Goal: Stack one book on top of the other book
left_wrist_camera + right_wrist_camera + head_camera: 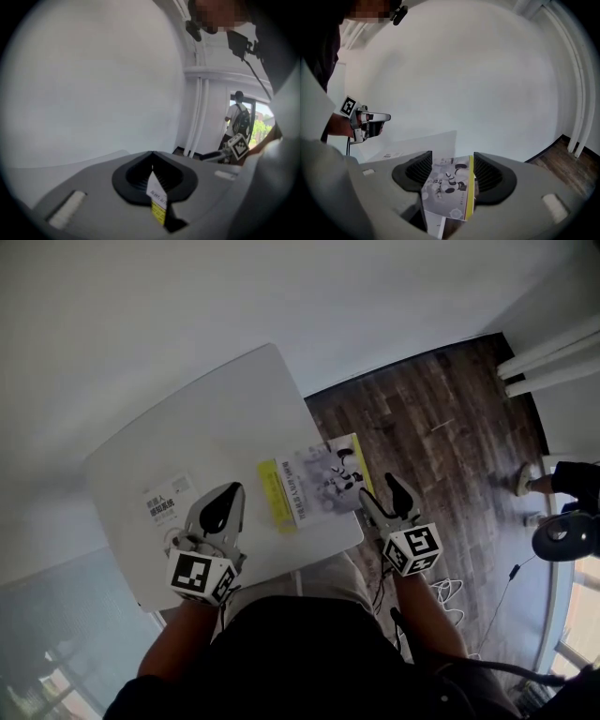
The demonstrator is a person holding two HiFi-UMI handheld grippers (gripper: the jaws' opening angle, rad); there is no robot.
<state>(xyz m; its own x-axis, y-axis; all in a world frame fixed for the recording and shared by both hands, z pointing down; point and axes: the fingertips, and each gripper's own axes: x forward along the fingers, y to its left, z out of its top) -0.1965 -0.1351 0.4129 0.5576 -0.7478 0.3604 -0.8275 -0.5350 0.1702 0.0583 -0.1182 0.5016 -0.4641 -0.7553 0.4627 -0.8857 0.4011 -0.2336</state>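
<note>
The person's dark-clothed body (300,652) is filling the bottom of the head view, and both arms are reaching over the near edge of the white rounded table (234,409). The right gripper (395,489) is hovering just beside the right edge of the grey paperback book with a yellow band (317,482), which is lying flat at the near right corner of the table. Its jaws are standing wide apart, and in the right gripper view this book is showing between and below them, with no pad pressing on it. The left gripper (228,499) is holding its jaws together on nothing, just beside the white book with dark print (167,507), which is lying further left. I judge that the approach for the pick is in hand. Next, the right gripper needs to come lower and take the book's edge between its jaws before closing.
</note>
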